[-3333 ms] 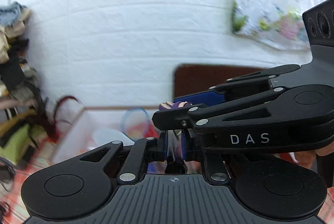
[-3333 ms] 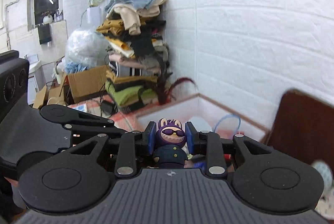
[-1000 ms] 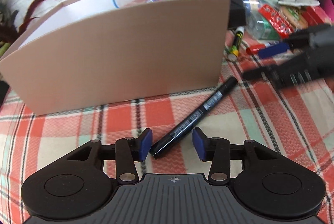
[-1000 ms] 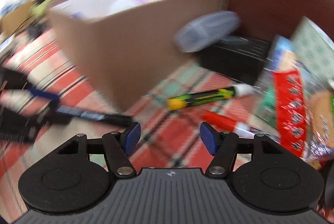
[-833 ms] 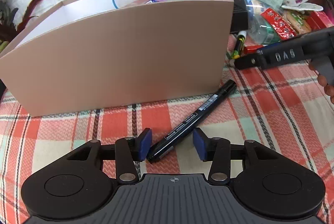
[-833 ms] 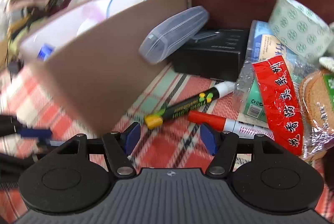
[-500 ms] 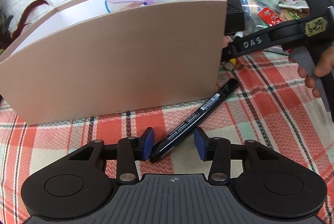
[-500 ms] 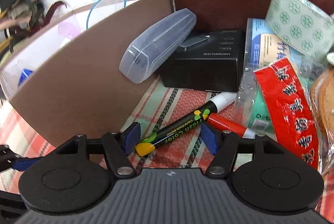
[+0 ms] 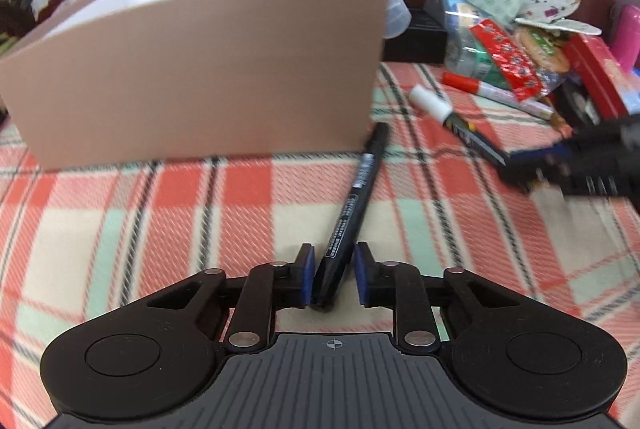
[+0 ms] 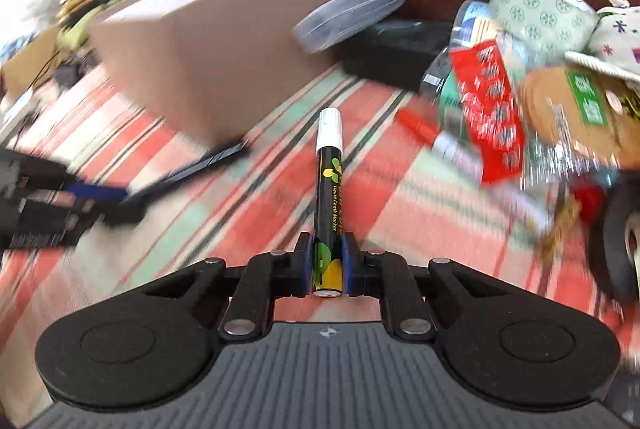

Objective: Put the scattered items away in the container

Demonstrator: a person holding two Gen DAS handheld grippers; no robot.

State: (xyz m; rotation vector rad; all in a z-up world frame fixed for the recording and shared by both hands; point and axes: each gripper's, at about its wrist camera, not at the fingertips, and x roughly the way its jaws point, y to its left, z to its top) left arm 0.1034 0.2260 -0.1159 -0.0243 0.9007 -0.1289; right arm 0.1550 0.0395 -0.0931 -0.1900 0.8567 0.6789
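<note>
On the red, cream and green plaid cloth (image 9: 120, 221) covering the surface, two pens are being picked up at once. The left gripper (image 9: 331, 275) has its blue-padded jaws closing around the near end of a slim black marker pen (image 9: 358, 197), which lies slantwise with its far tip almost against the front wall of the tall tan cardboard box (image 9: 200, 69); one pad looks to be touching the barrel while a sliver of gap shows at the other, so I would not call that grip firm yet. The right gripper (image 10: 325, 265) has its jaws clenched on the tail of a black liquid chalk marker with a white cap and yellow-green print (image 10: 329, 189), which sticks straight out ahead of it. Beyond it, a red-capped white pen (image 10: 432, 137) and a heap of snack packets (image 10: 492, 101) wait near the surface's right side, untouched. To do this well, I would let the left jaws finish squeezing before lifting, then raise both pens clear of the box's rim; held by their very ends, they may swing or droop, so slow, level carrying and a release low inside the box seem wisest.
</note>
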